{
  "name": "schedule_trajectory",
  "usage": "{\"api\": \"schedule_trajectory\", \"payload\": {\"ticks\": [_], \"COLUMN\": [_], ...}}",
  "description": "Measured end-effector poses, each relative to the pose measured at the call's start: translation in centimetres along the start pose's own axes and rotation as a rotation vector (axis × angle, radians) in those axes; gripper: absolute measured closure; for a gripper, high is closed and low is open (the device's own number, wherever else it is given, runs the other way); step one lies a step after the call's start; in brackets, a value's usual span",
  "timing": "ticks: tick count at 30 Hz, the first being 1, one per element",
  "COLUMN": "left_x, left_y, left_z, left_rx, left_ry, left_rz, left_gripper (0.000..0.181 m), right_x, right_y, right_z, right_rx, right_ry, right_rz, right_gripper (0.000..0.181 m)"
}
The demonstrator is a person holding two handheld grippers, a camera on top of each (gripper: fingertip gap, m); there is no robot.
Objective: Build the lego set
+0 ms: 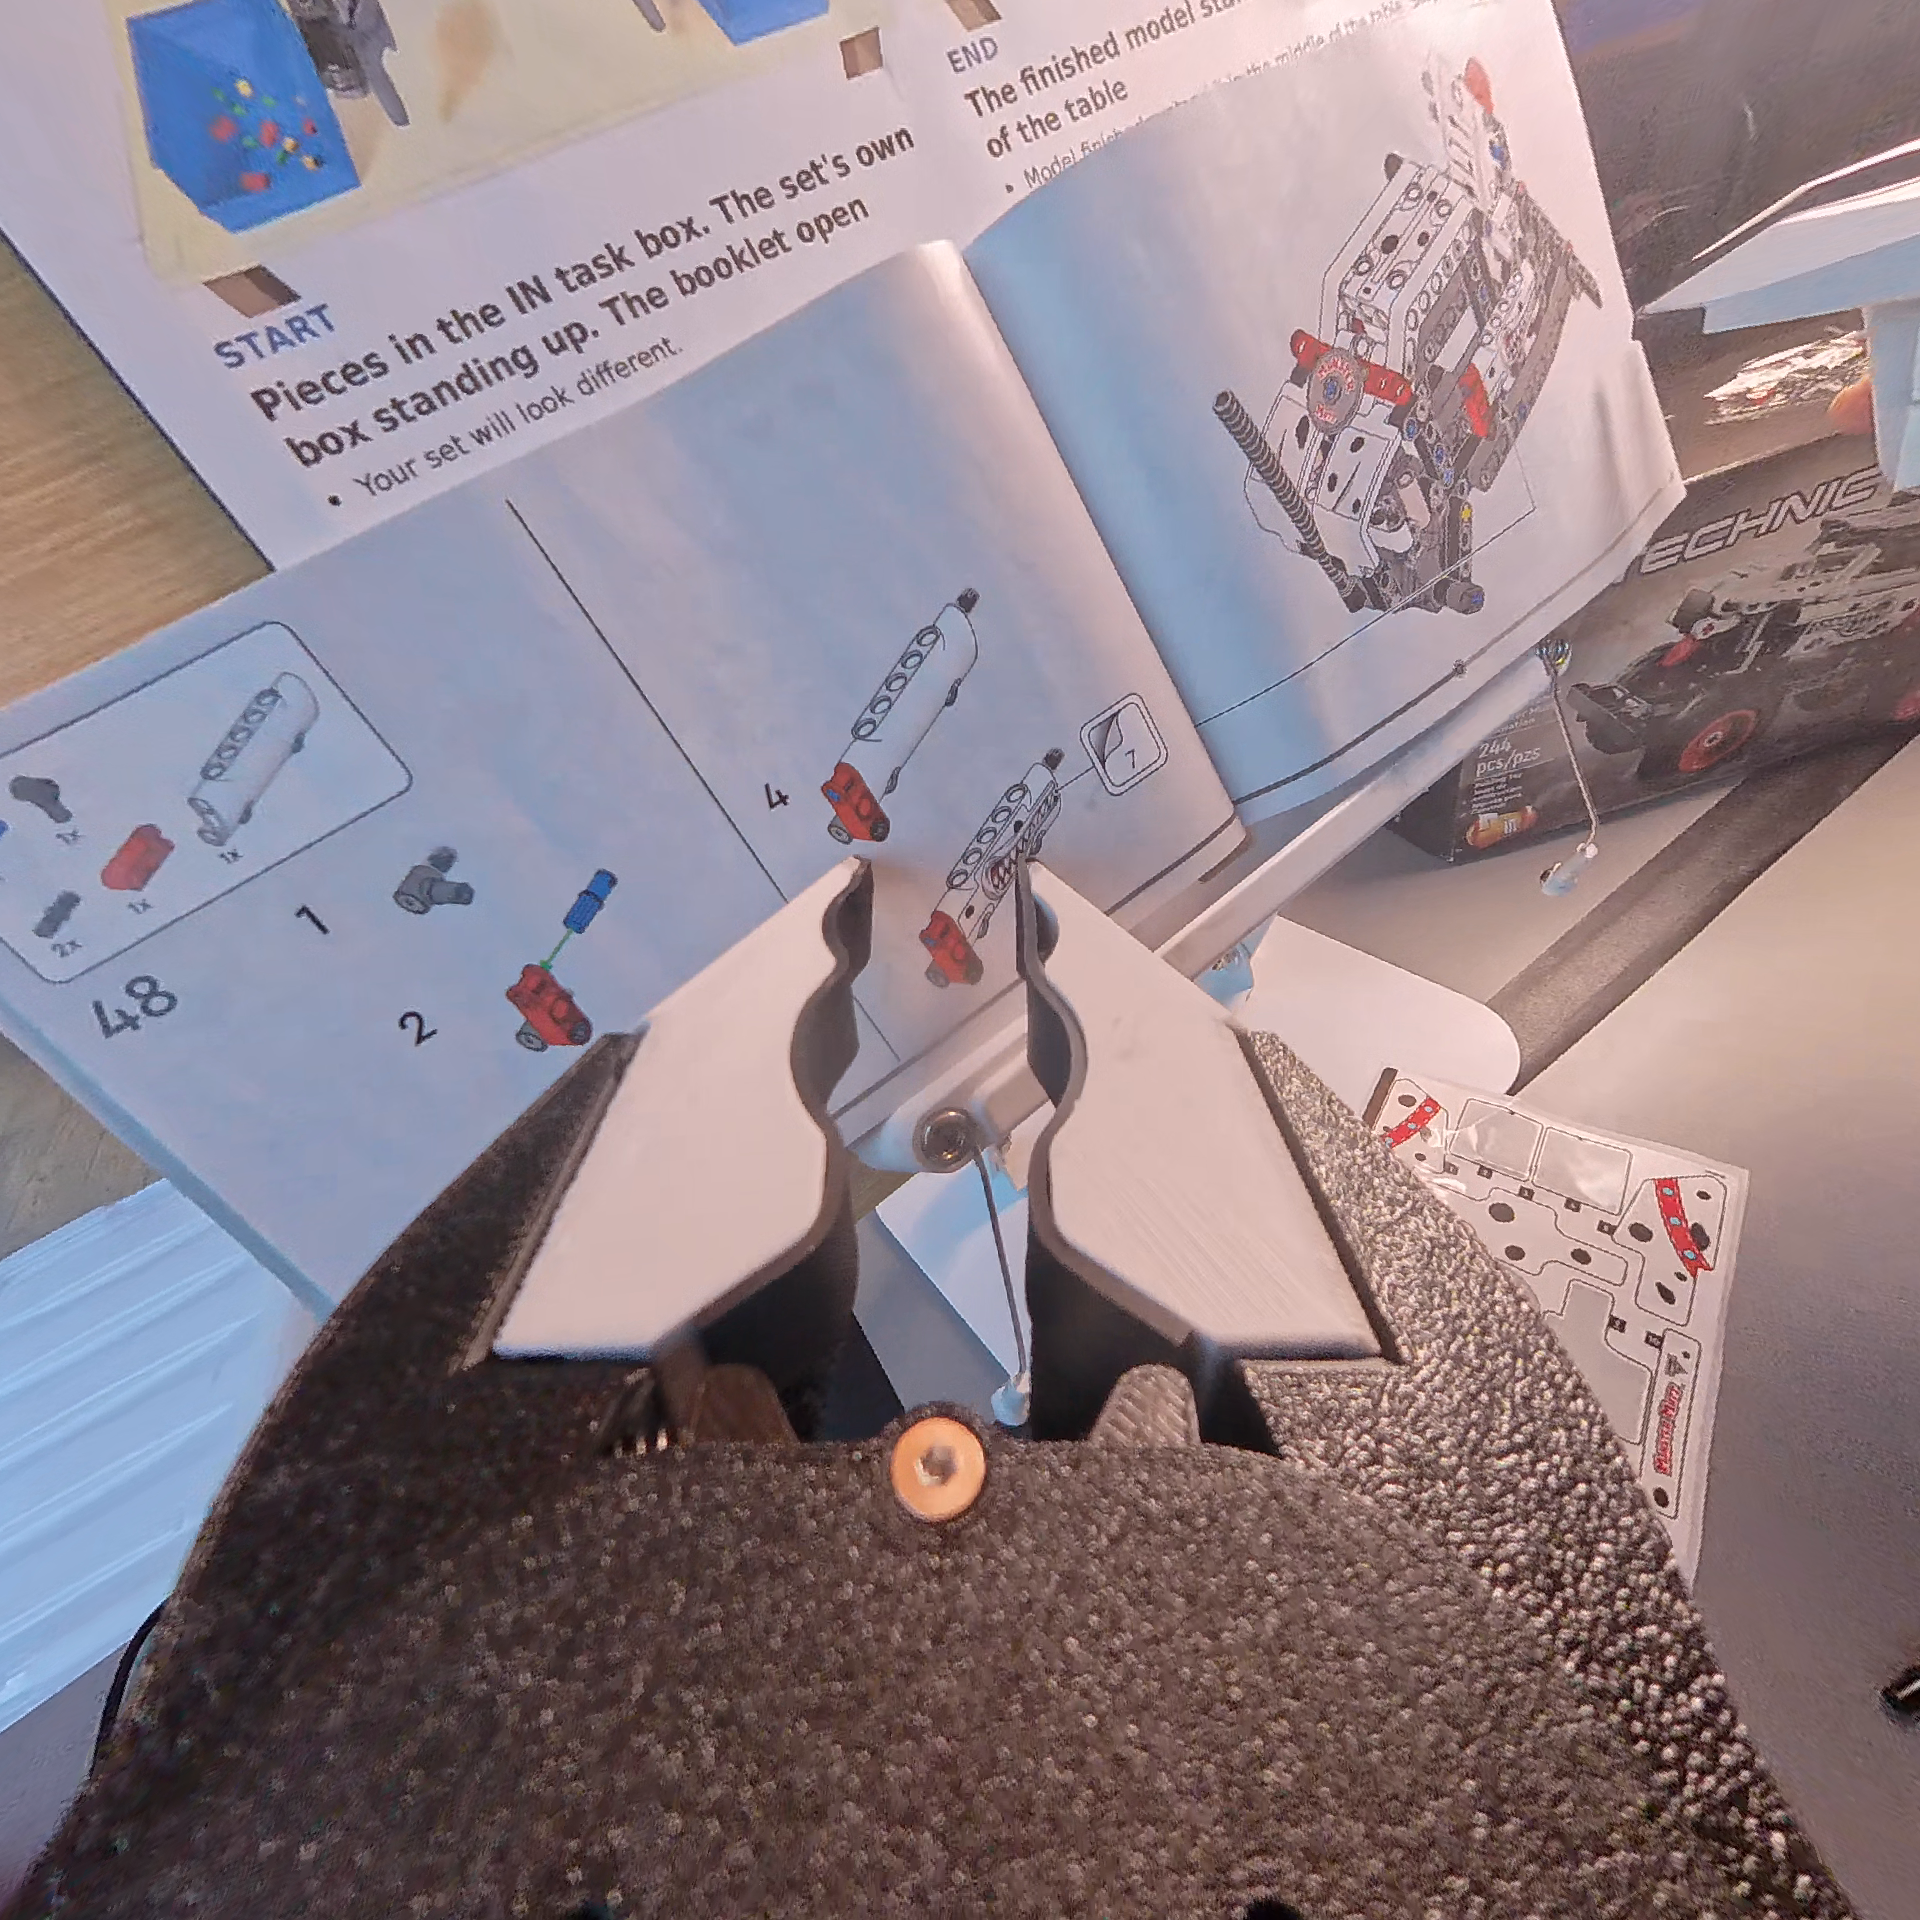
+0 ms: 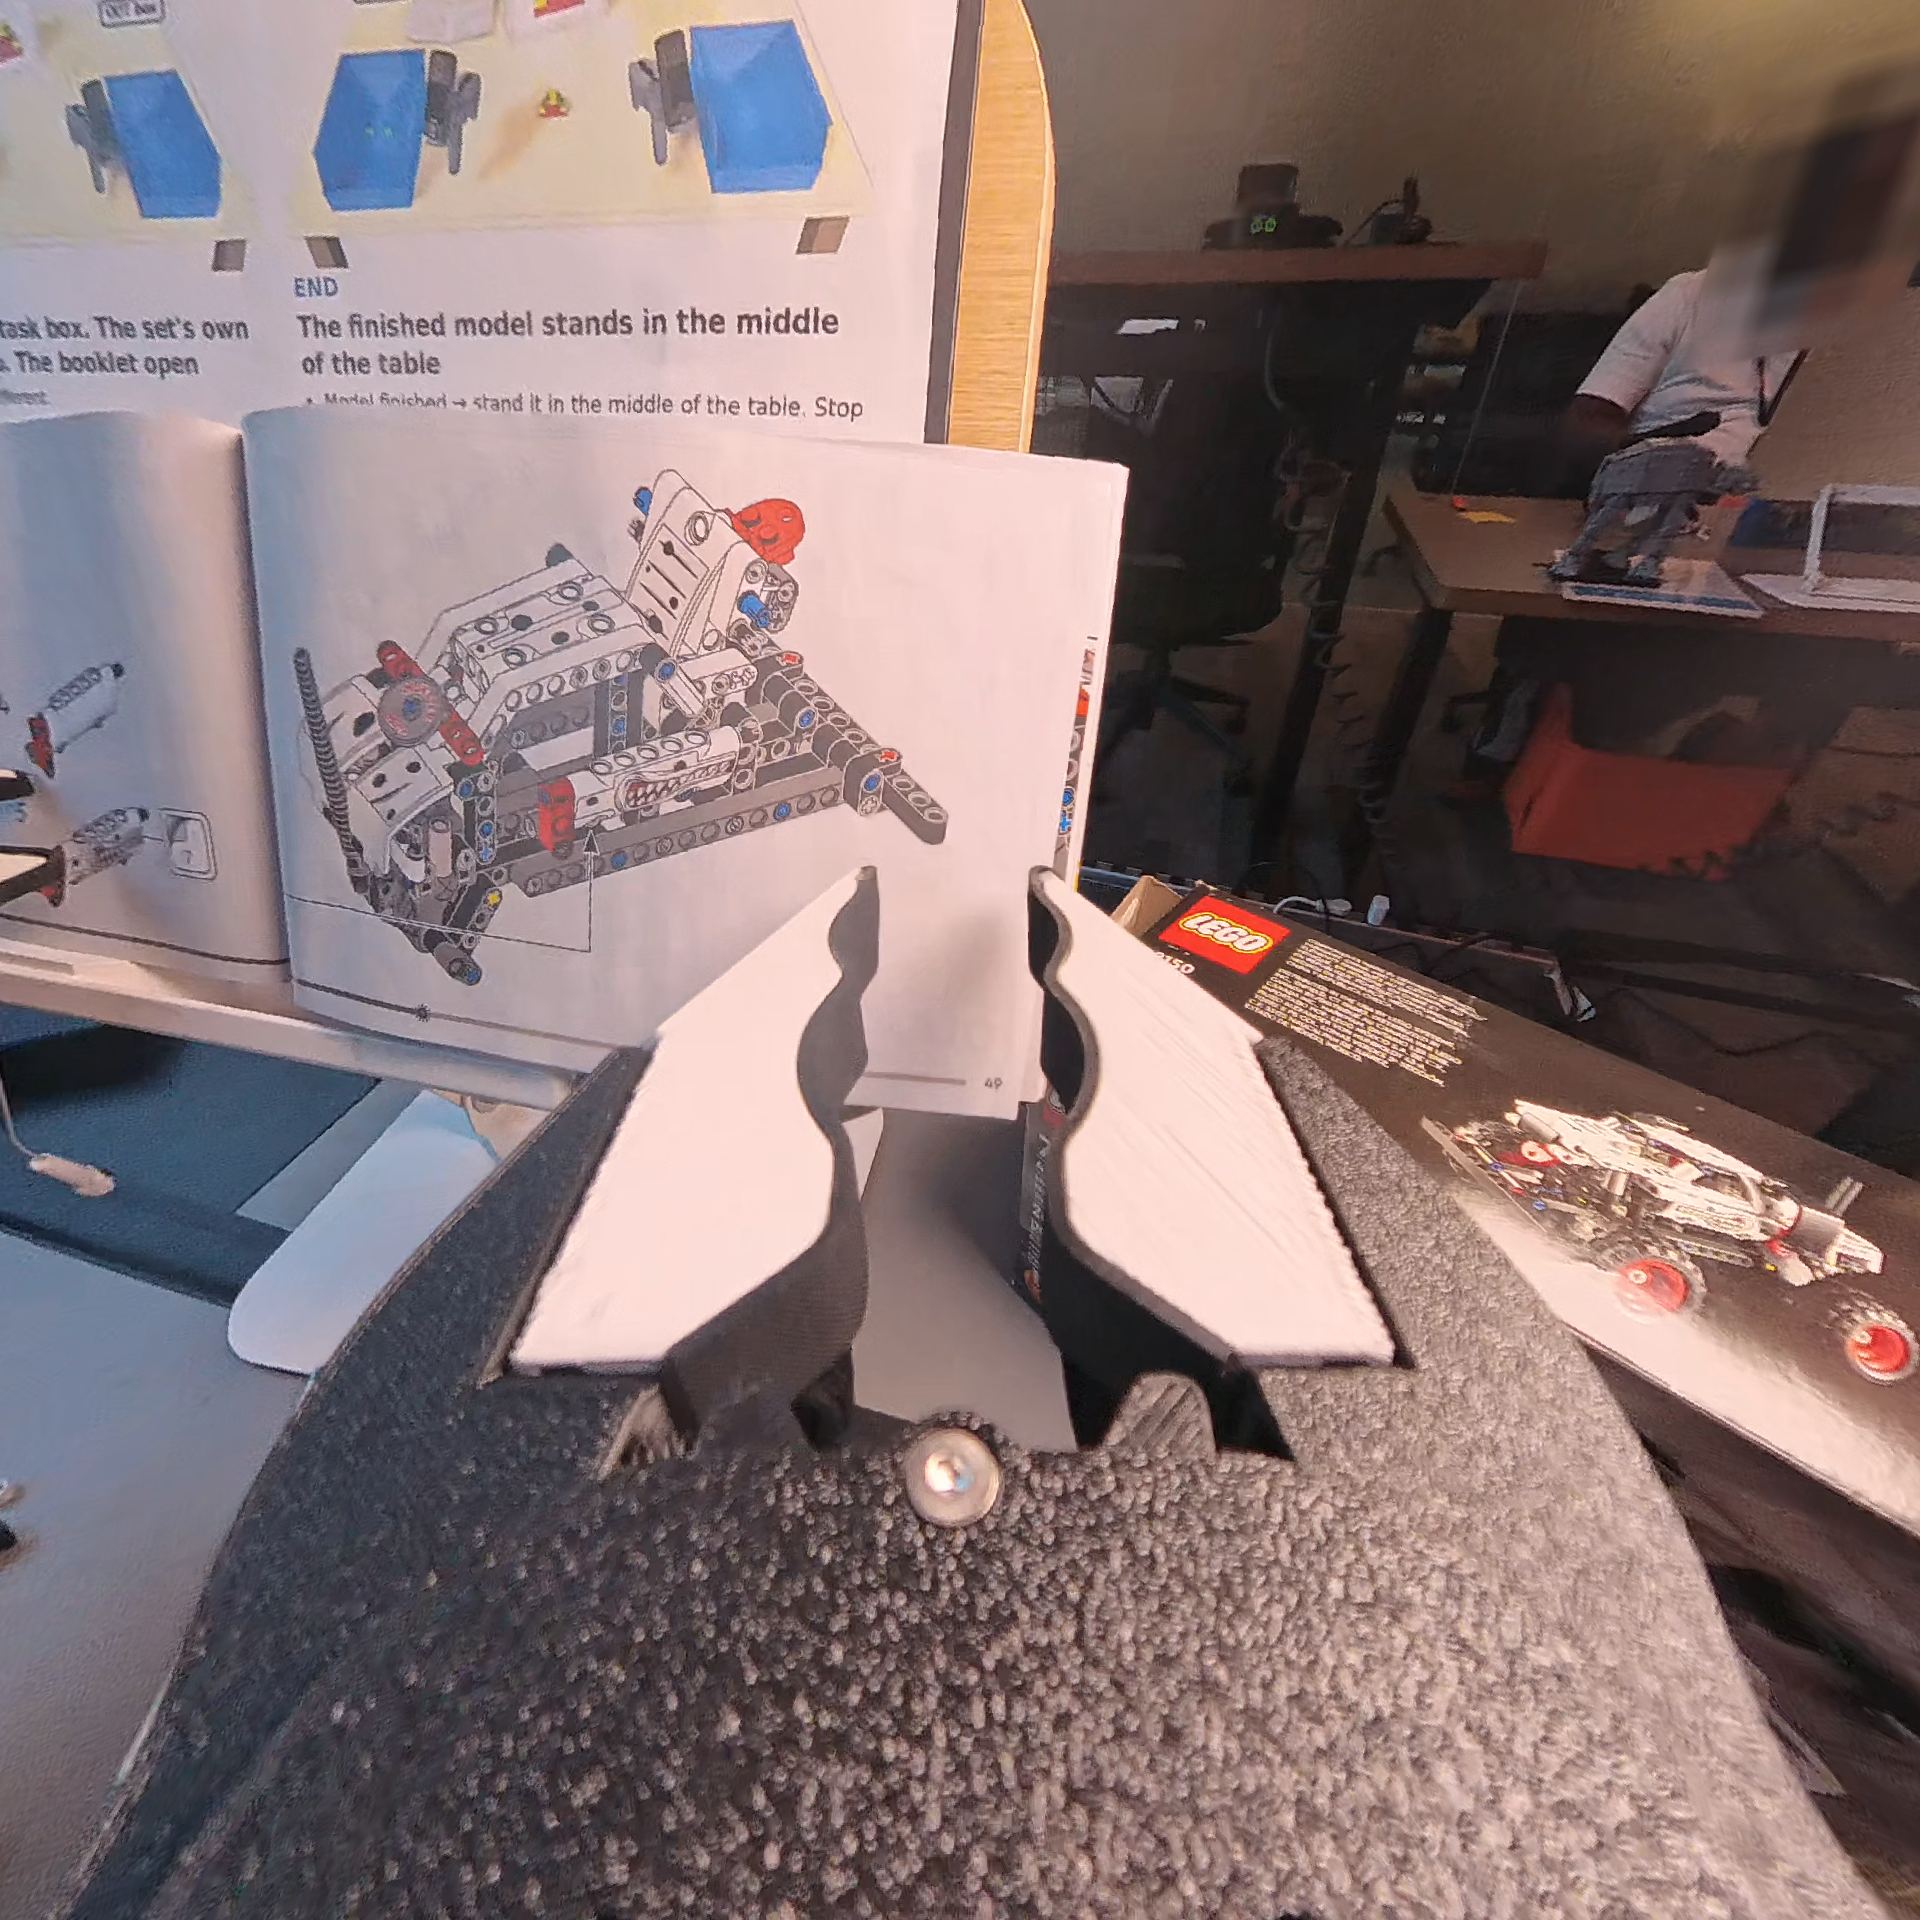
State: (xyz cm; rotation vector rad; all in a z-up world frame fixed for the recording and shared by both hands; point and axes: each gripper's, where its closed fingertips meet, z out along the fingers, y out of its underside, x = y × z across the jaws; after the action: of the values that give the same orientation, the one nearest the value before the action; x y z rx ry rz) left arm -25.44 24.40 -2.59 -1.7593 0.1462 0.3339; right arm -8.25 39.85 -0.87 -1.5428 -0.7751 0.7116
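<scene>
Left gripper: jaws parted a moderate gap, nothing between them, touching nothing. Right gripper: same, jaws apart, empty. Both are raised and aimed at the instruction booklet, not at parts. No loose lego pieces and no partial model in either view, so I can't tell which way the parts lie from either gripper or which one is nearer; my guess is below or behind the cameras. Just past the left gripper: the booklet stand with its wire page clip, then the sticker sheet flat on the table to the right. The booklet sits upright on the stand, open to a sub-assembly step on the left page and the chassis drawing on the right page. The set's box lies just right of the booklet, nearer the right gripper. Behind the booklet: printed task sheet. Far background: other desks, a seated person. Judgement: reading the step, picking not begun.
</scene>
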Motion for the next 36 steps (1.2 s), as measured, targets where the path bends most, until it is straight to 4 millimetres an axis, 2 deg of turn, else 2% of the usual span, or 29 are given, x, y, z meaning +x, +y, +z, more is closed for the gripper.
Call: {"api": "schedule_trajectory", "payload": {"ticks": [6,14,22,31,36], "left_x": [-0.2,-0.2,-0.7,-0.9,-0.9], "left_y": [0.3,0.4,0.5,0.5,0.5], "left_z": [-0.1,0.0,0.0,0.0,0.0], "left_rx": [-0.006,-0.009,-0.009,-0.013,-0.015], "left_ry": [-0.004,-0.007,-0.019,-0.031,-0.032], "left_rz": [0.016,0.026,0.042,0.065,0.069], "left_gripper": [0.155,0.155,0.162,0.164,0.164], "right_x": [0.3,0.5,-0.6,-2.1,-2.3], "right_y": [0.3,0.3,0.3,0.6,0.8], "right_z": [0.0,-0.2,-0.6,-0.5,-0.1], "right_rx": [-0.016,-0.026,-0.022,-0.029,-0.04], "right_ry": [-0.045,-0.059,-0.101,-0.111,-0.09], "right_rz": [-0.007,-0.052,-0.128,-0.21,-0.226], "right_gripper": [0.167,0.167,0.162,0.141,0.117]}}
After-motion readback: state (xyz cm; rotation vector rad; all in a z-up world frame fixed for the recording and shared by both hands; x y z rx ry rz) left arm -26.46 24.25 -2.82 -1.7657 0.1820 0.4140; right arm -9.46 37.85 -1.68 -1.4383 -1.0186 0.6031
